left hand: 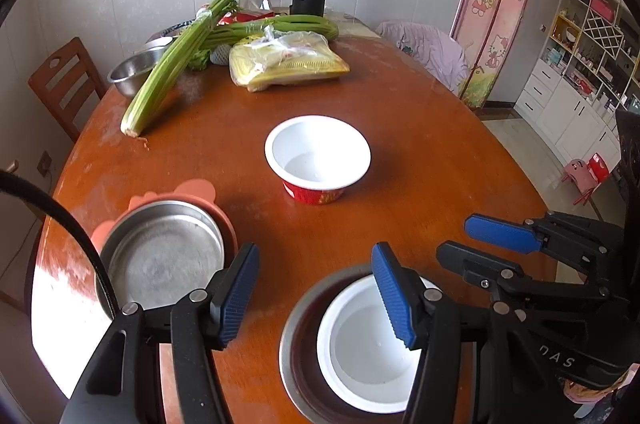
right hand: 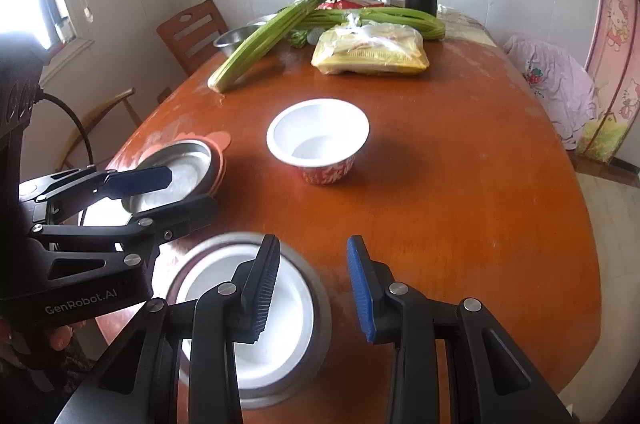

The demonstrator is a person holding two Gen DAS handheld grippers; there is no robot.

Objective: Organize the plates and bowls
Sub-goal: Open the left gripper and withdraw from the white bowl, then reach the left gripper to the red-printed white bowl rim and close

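Bowls come first: I count two white ones and two metal plates on the counter (left hand: 432, 144). The far white bowl (left hand: 318, 152) stands alone in the middle. The near white bowl (left hand: 360, 356) sits inside one metal plate (left hand: 294, 336). The other metal plate (left hand: 160, 256) lies on a pink plate (left hand: 192, 190). My left fingers (left hand: 390, 288) are apart and empty, one over the near bowl's edge. My right fingers (right hand: 360, 280) are apart and empty too, one over that same bowl.
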